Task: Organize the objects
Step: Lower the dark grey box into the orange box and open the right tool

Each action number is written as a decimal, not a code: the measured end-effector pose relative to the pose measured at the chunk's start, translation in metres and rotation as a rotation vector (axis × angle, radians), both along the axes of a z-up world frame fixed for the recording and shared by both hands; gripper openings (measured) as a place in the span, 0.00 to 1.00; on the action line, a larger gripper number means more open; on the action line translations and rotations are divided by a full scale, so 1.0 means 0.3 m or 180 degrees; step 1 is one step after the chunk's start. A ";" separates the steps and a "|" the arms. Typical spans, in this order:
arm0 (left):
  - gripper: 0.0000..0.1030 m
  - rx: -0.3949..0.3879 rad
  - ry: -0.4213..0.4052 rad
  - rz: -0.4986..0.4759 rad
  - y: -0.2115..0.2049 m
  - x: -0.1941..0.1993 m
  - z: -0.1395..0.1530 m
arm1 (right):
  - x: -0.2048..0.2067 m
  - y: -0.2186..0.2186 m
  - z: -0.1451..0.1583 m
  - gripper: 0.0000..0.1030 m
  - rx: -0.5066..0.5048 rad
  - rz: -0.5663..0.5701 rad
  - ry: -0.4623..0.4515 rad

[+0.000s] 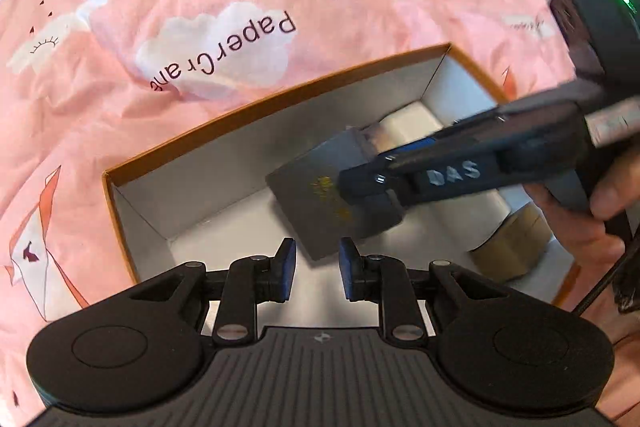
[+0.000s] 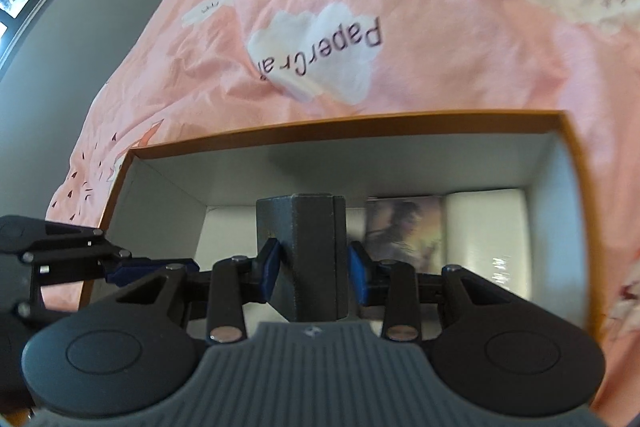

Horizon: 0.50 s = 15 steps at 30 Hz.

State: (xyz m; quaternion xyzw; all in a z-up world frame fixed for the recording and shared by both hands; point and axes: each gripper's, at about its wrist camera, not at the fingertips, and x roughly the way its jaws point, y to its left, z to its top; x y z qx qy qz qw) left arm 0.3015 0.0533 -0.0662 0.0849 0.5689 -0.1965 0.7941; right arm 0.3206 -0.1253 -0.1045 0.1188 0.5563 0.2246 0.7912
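Pink cloud-print bedspread (image 1: 160, 7) fills the upper frame, and the orange-rimmed box (image 1: 280, 95) sits on it at centre, open-topped so you can drop things straight in. Upper right inside, a white roll (image 2: 486, 227) and a picture case (image 2: 404, 227) stand side by side. Your right hand-held gripper (image 2: 312, 267) is clenched on the grey box (image 2: 308, 247), poised over the open space. Your left hand-held gripper (image 1: 317, 273), low centre, is closed on nothing.
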 end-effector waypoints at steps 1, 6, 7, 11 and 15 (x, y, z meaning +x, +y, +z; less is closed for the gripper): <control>0.24 0.0013 0.0002 -0.0014 -0.015 -0.018 -0.018 | 0.010 0.011 -0.011 0.37 -0.0006 -0.0005 0.0017; 0.24 0.0081 0.0008 -0.0082 -0.048 -0.009 -0.040 | 0.049 0.026 -0.040 0.38 -0.0095 -0.0054 0.0005; 0.24 0.0101 0.0006 -0.0115 -0.053 -0.008 -0.047 | 0.052 0.025 -0.043 0.38 -0.0088 -0.0052 0.0022; 0.30 0.0144 0.0049 -0.0232 -0.082 -0.002 -0.068 | 0.061 0.019 -0.052 0.38 -0.0008 -0.0078 0.0147; 0.33 0.0290 0.0036 -0.0320 -0.105 -0.002 -0.085 | 0.071 0.009 -0.077 0.38 0.0133 -0.0262 0.0307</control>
